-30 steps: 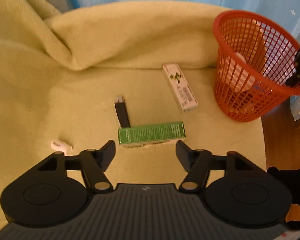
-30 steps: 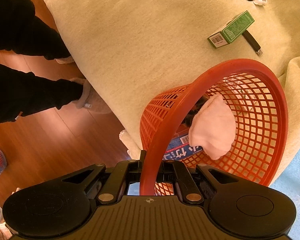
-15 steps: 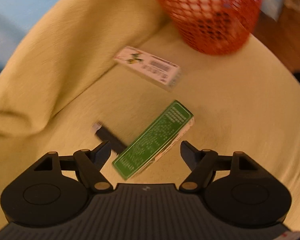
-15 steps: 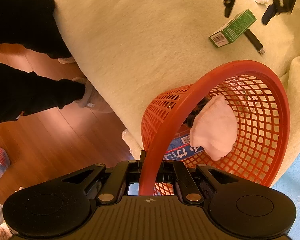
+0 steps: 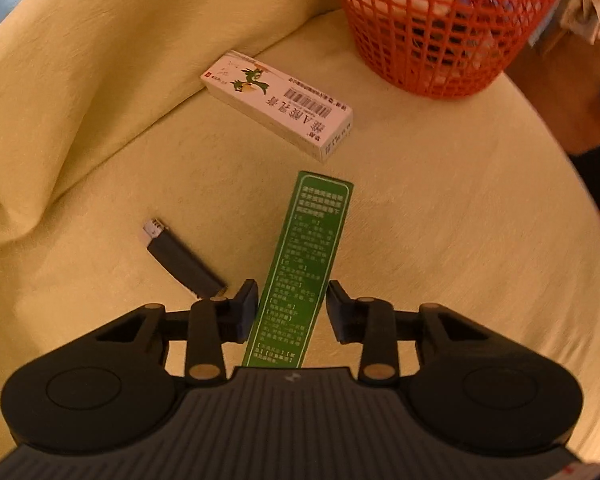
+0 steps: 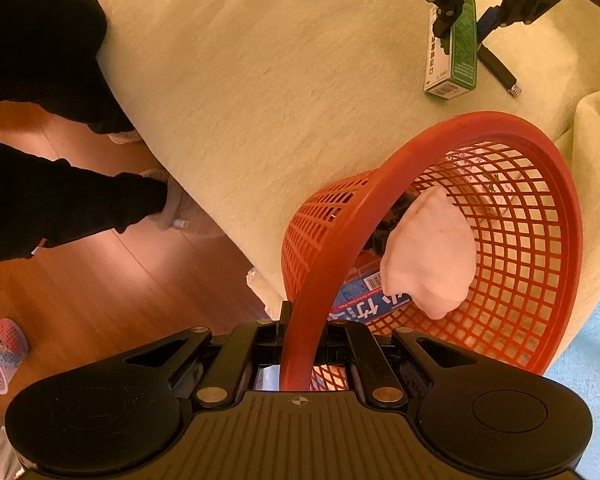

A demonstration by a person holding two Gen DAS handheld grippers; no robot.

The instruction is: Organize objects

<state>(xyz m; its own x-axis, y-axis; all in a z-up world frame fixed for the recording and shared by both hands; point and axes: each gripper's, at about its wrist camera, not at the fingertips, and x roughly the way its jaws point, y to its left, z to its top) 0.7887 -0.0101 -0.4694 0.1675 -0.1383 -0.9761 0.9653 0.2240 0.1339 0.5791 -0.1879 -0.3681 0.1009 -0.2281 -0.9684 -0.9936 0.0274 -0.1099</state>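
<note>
A green box [image 5: 304,264] lies on the yellow blanket [image 5: 440,220], lengthwise between my left gripper's [image 5: 292,306] fingers. They have closed in against its two long sides. The right wrist view shows the same left gripper [image 6: 466,20] astride the green box [image 6: 462,48]. Beyond it lie a white box [image 5: 278,104] and a black stick with a metal tip [image 5: 184,260]. My right gripper [image 6: 298,340] is shut on the rim of the red mesh basket [image 6: 520,220], which holds a pale pink cloth [image 6: 428,256] and a blue packet [image 6: 360,300].
The red basket [image 5: 440,32] stands near the bed's far right edge. A thick blanket fold [image 5: 80,100] rises on the left. A person's black-clad legs [image 6: 60,200] stand on the wooden floor [image 6: 120,288] beside the bed. A small pink basket [image 6: 0,352] sits on the floor.
My left gripper swung round and dropped over the green box, which now runs lengthwise between its fingers. Those fingers narrowed from wide open. The right gripper kept its hold on the basket rim.
</note>
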